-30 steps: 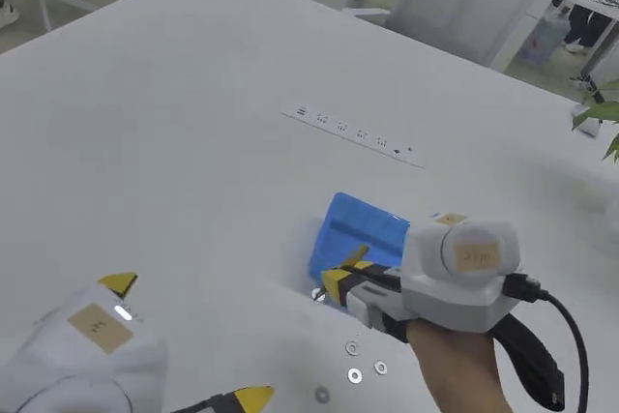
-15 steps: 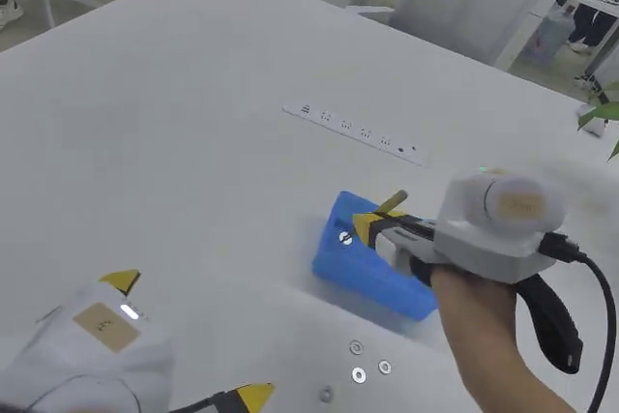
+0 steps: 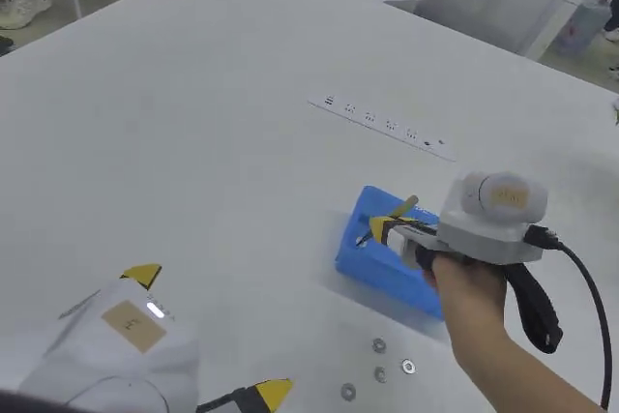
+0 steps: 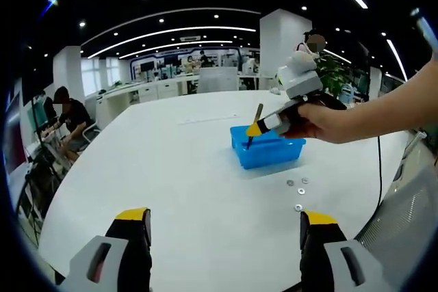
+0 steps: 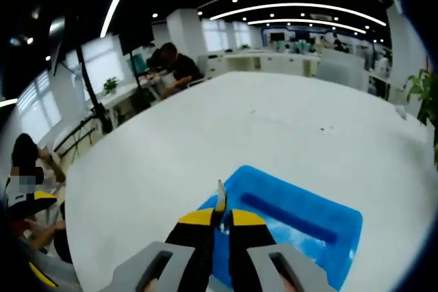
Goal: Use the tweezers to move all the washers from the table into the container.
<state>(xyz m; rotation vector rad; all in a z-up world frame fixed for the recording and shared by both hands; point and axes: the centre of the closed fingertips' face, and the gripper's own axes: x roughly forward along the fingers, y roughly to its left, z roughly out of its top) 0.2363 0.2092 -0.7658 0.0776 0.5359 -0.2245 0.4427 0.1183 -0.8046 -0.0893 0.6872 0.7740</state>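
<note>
Blue container (image 3: pixel 372 263) sits partly hidden beneath right hand-held gripper (image 3: pixel 380 229) clamped on tweezers (image 5: pixel 220 200); left hand-held gripper (image 4: pixel 226 217) gapes apart.

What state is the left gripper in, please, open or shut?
Open: the left gripper shows both jaws wide apart, nothing held between them.

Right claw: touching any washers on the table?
Apart. Head view: right claw, gripping the tweezers, sits over the blue container; the washers lie on bare table, with a clear gap.
</note>
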